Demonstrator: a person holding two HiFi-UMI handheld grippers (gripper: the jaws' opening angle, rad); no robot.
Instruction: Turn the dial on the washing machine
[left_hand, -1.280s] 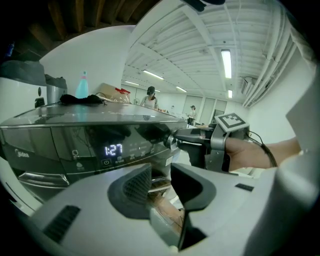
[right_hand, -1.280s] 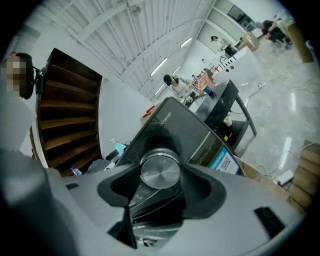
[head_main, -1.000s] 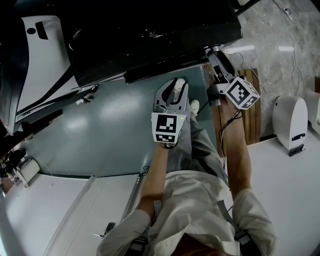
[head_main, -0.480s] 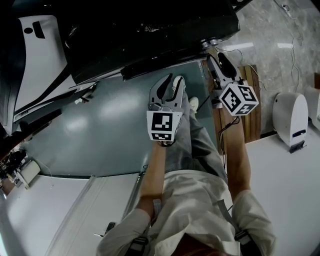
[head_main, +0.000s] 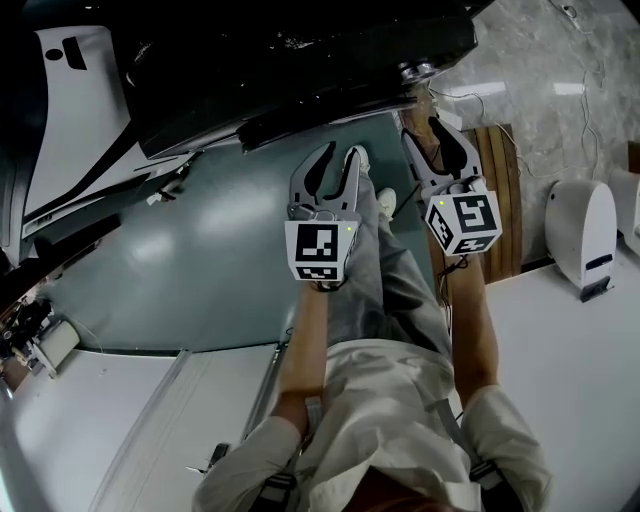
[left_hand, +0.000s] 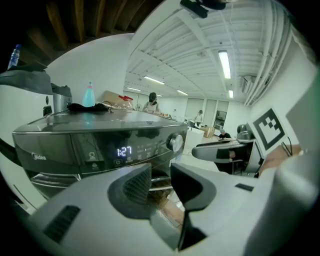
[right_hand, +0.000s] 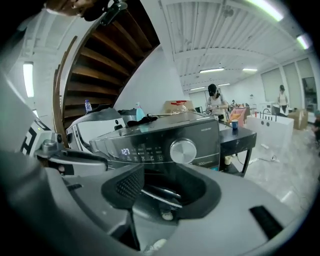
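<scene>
Judging the dial (right_hand: 183, 150), at the right end of the washing machine (right_hand: 150, 135) panel, we expect a rigid, smooth, possibly slippery knob, best gripped across its rim. The right gripper (right_hand: 167, 172), its jaws just closing yet apart, holds nothing. The left gripper (left_hand: 161, 172) gapes slightly and is empty.

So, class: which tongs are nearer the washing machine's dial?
Right. The right tongs, empty, their jaws having just been closing, hang just below the dial in the head view, not touching it. The left tongs sit further to the left and farther from it.
</scene>
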